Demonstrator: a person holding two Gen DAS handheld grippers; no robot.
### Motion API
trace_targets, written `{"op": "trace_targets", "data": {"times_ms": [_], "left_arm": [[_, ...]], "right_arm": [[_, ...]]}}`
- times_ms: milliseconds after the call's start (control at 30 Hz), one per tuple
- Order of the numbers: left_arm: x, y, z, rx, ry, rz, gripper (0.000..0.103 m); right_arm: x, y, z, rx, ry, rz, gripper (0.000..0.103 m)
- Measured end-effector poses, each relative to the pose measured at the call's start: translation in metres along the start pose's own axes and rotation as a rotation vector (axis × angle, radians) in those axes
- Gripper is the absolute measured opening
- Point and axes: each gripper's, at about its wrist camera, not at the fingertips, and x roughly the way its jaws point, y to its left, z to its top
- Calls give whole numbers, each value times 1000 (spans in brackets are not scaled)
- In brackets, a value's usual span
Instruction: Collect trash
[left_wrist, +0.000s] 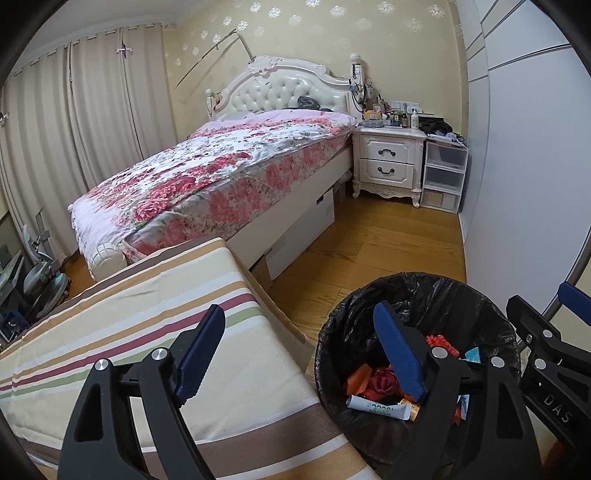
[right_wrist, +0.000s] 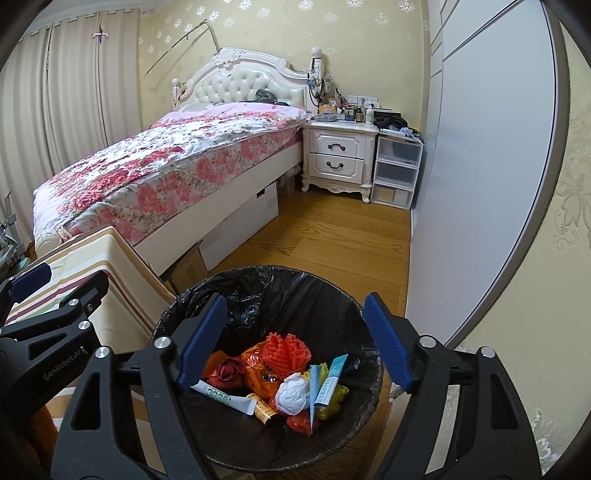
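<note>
The room is a bedroom with a wooden floor (right_wrist: 325, 229) made of yellow-brown boards. In the middle left of both views is a big bed (right_wrist: 155, 173) with a pink flower blanket and a white padded headboard (right_wrist: 236, 83). To the right of the bed stands a white nightstand (right_wrist: 338, 158) with two drawers and many small bottles on top. Just beside it is a set of clear plastic drawers (right_wrist: 397, 170). Long cream curtains (left_wrist: 74, 122) hang in the upper left. The wall behind the bed is yellow with small shiny flowers. A big pale wardrobe door (right_wrist: 480, 166) fills the right side.

At the lower left of the left wrist view is a flat striped surface (left_wrist: 129, 325), cream with brown, red and green lines. It sits right next to the trash bin.

The trash bin (right_wrist: 371, 373) is at the bottom middle of the right wrist view, standing on the floor. It has a black bag inside. In it lie the trash pieces: a white paper ball (right_wrist: 293, 393), a tube (right_wrist: 225, 398), a red flower (right_wrist: 229, 373), an orange fuzzy thing (right_wrist: 288, 347) and a blue wrapper (right_wrist: 330, 380).

The right gripper (right_wrist: 295, 339) hangs over the bin with its blue fingers spread wide and nothing between them. The left gripper (left_wrist: 299, 354) is also spread wide and empty, with one finger over the striped surface and one over the bin.
</note>
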Motion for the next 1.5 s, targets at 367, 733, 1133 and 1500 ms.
{"op": "trace_targets", "data": {"times_ms": [367, 733, 1133, 1500], "left_arm": [[-9, 11, -15, -8, 14, 30, 84], [-43, 28, -31, -41, -2, 17, 84], [-90, 47, -55, -69, -28, 37, 84], [-129, 63, -72, -103, -73, 56, 84]], "right_arm": [[-10, 5, -16, -15, 9, -30, 90], [-43, 10, -31, -18, -9, -25, 91], [-86, 18, -44, -35, -43, -10, 91], [-122, 33, -55, -84, -81, 23, 91]]}}
